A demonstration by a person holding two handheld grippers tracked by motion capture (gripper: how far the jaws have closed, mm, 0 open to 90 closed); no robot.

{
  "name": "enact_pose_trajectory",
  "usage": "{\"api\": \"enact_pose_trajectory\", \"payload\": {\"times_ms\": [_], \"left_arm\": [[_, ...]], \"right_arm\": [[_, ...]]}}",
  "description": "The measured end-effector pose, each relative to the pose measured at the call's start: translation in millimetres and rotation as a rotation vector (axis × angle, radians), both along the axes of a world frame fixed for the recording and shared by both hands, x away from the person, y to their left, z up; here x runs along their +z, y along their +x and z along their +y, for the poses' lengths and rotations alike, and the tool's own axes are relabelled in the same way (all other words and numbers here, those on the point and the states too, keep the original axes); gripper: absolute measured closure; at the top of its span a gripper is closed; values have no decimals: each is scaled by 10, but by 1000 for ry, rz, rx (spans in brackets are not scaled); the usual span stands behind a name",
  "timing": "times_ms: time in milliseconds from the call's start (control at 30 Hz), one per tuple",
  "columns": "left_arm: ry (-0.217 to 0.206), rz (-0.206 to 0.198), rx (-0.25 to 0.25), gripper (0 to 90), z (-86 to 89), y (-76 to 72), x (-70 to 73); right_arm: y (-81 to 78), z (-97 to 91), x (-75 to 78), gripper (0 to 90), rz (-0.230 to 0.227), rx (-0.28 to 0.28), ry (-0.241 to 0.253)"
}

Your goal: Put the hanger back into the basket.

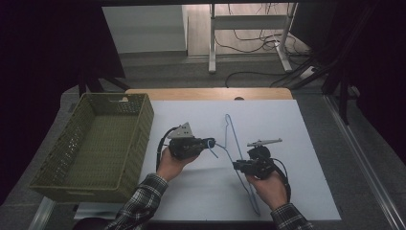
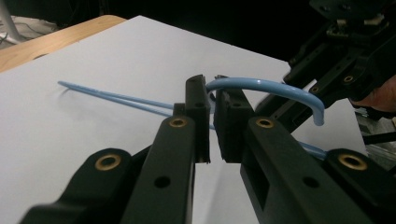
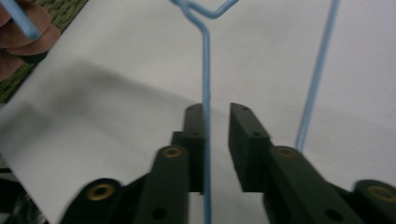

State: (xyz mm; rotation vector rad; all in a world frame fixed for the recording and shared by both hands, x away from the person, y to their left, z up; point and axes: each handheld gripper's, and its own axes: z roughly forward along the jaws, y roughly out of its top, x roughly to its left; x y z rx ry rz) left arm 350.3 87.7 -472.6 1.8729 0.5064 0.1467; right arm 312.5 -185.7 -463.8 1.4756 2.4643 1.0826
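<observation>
A light blue wire hanger (image 1: 252, 199) lies lengthwise on the white board (image 1: 282, 124), with its hook pointing left. My left gripper (image 1: 212, 143) comes at it from the left. In the left gripper view its jaws (image 2: 214, 100) are shut on the hook (image 2: 275, 87), which curves out to the right of the pads. My right gripper (image 1: 236, 165) sits at the hanger's lower half. In the right gripper view its jaws (image 3: 217, 119) stand apart: one hanger wire (image 3: 206, 70) runs between them against the left pad, clear of the right pad. A second wire (image 3: 317, 70) runs to the right.
An olive green woven basket (image 1: 143, 129) stands at the board's left edge, holding nothing. A strip of wooden tabletop (image 1: 206, 93) shows behind the board. Beyond it, on the floor, are a white desk frame (image 1: 249, 21) and cables. The right gripper's black body (image 2: 345, 60) looms close to the hook.
</observation>
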Motion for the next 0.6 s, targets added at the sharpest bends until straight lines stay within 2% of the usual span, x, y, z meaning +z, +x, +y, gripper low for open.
{"api": "enact_pose_trajectory", "payload": {"times_ms": [100,133,200,233,267,300,333,433,467,600], "left_arm": [[9,-8,-4,850,-18,-7,28],[9,-8,-4,850,-18,-7,28],[12,-12,-7,850,-31,-11,44],[12,-12,-7,850,-31,-11,44],[12,-13,-8,850,-35,-11,47],[13,-12,-7,850,-38,-11,50],[12,-12,-9,850,-45,-11,56],[12,-12,-11,851,-54,-13,61],[13,-13,-14,851,-66,-15,68],[7,-24,-11,847,-86,-27,77]], "right_arm": [[-15,53,58,657,-53,3,-51],[-15,53,58,657,-53,3,-51],[-21,162,65,646,-88,15,-107],[-21,162,65,646,-88,15,-107],[-20,244,60,659,-115,16,-165],[-20,244,60,659,-115,16,-165],[-15,323,43,694,-133,17,-224],[-13,368,26,747,-139,18,-253],[-12,395,8,833,-136,12,-282],[-11,398,13,868,-131,-7,-293]]}}
